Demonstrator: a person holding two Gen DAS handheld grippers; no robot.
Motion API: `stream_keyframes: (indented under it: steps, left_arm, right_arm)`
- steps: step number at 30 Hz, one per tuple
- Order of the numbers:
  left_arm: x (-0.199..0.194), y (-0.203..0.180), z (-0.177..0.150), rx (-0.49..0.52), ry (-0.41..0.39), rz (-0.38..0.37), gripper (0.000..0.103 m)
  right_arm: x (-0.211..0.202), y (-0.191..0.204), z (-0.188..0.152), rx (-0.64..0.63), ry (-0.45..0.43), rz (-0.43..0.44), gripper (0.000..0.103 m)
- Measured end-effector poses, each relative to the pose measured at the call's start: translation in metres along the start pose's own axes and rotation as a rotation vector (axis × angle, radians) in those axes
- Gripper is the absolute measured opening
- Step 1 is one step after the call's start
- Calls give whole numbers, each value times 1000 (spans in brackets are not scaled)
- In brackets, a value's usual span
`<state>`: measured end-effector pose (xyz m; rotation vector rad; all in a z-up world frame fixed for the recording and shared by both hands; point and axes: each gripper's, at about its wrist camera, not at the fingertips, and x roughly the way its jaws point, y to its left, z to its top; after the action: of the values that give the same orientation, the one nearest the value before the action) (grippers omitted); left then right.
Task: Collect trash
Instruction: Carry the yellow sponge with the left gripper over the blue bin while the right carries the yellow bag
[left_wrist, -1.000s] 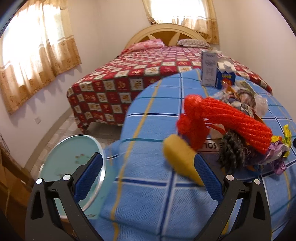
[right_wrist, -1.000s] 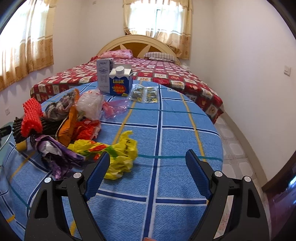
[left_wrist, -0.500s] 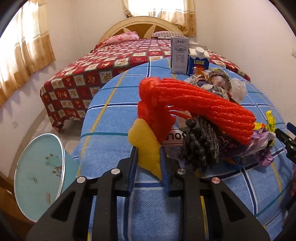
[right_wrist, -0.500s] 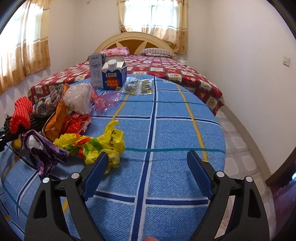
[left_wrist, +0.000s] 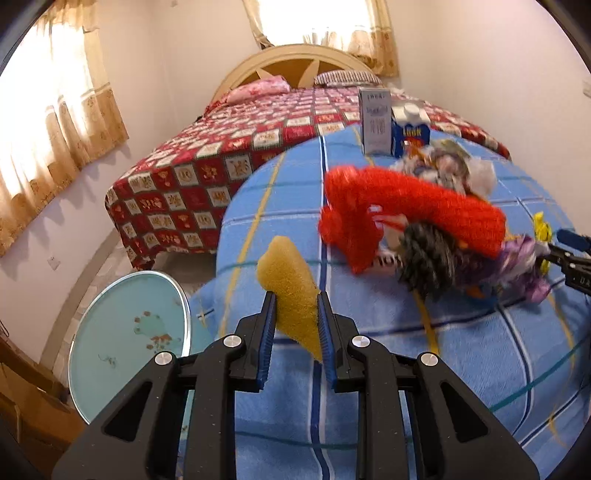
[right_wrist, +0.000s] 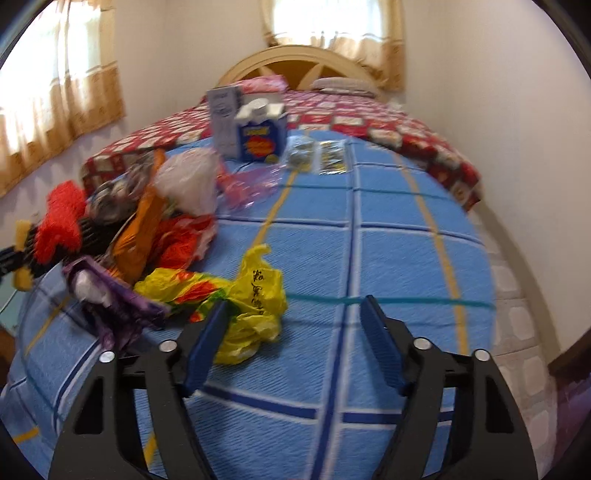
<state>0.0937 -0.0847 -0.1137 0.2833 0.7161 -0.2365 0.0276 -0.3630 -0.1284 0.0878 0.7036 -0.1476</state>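
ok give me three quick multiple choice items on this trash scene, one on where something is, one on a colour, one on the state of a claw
1. Where does the blue carton stand?
A. at the far end of the blue blanket, beside the grey carton
B. on the floor
C. on the pillow

2. What colour is the bag nearest the right claw?
A. green
B. yellow
C. white

3. What is the left claw doing?
A. wide open, empty
B. shut on the red net
C. shut on the yellow sponge

Answers: 1 A, the two cartons stand side by side at the far end. 2 B, yellow plastic lies by its left finger. 3 C, both pads press the sponge.
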Motion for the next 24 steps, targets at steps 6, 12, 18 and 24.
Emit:
stream_keyframes:
  steps: [6, 12, 18, 24]
  left_arm:
    - [-5, 6, 0, -8, -4, 1, 22]
    - [-14, 14, 3, -21, -18, 8, 23]
    - [-23, 28, 3, -26, -34, 36, 23]
    - [-32, 51, 4, -41, -54, 90, 23]
  right_arm:
    - [-3, 5, 0, 7, -4, 128, 28]
    - [-13, 7, 0, 1, -37, 112, 20]
    - [-30, -1, 12, -15, -101, 48, 18]
    - [-50, -14, 33, -8, -172, -34, 18]
